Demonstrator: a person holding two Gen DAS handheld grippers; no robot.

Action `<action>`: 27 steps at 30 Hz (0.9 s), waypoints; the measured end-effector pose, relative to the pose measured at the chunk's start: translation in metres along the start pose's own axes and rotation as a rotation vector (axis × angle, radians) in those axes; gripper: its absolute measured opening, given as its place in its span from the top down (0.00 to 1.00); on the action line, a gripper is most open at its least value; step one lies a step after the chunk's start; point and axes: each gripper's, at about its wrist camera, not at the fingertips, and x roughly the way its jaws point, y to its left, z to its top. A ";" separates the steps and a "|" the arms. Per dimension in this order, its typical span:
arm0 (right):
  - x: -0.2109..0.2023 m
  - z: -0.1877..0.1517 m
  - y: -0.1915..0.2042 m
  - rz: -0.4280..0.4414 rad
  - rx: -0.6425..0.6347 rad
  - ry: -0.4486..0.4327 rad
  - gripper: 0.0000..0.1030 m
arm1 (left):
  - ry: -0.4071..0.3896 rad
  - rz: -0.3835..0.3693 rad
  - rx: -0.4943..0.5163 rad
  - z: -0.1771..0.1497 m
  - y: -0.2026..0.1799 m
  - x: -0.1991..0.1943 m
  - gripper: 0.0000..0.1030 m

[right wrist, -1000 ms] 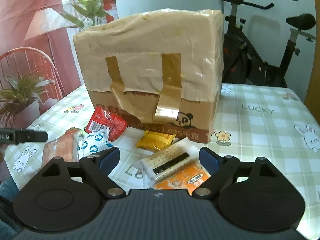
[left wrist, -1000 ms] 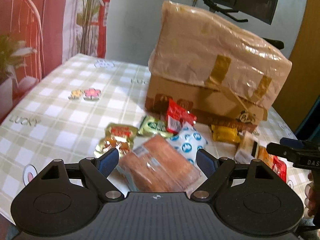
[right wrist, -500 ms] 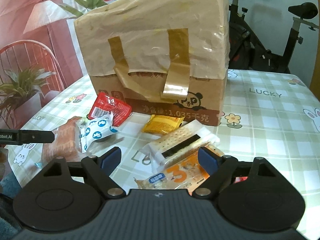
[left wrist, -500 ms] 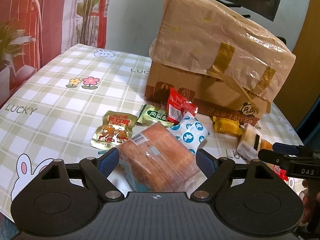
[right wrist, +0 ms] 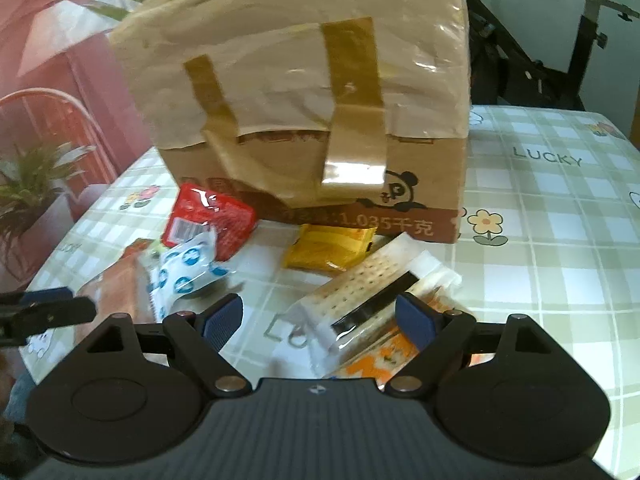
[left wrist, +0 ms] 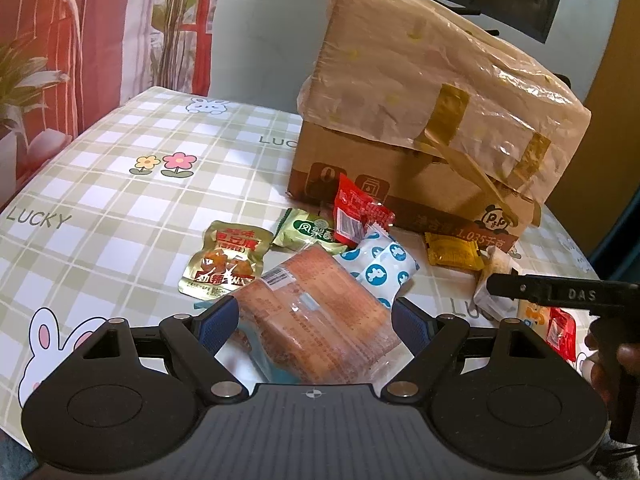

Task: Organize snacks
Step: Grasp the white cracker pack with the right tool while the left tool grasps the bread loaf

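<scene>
Several snack packs lie on the checked tablecloth in front of a taped cardboard box (left wrist: 432,128). My left gripper (left wrist: 314,316) is open, its fingers on either side of a clear-wrapped brown biscuit pack (left wrist: 320,312). Beyond it lie a gold pouch (left wrist: 226,258), a green pack (left wrist: 310,234), a red pack (left wrist: 356,216), a white-and-blue pack (left wrist: 380,268) and a yellow pack (left wrist: 452,250). My right gripper (right wrist: 320,316) is open around a clear cracker pack (right wrist: 372,292) lying on an orange pack (right wrist: 376,364). The box (right wrist: 312,92) stands just behind.
The table edge runs close below both grippers. An exercise bike (right wrist: 560,40) stands behind the table on the right. A potted plant (right wrist: 28,192) and a red chair are off the table's left side. My right gripper's finger (left wrist: 560,292) shows in the left wrist view.
Both grippers have moved forward and lower toward the snacks. The biscuit pack now sits deeper between the left fingers, and the cracker pack has come between the right fingers.
</scene>
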 end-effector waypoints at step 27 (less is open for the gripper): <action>0.016 -0.023 0.028 -0.065 -0.132 0.007 0.35 | 0.042 0.012 0.013 -0.002 -0.006 0.014 0.16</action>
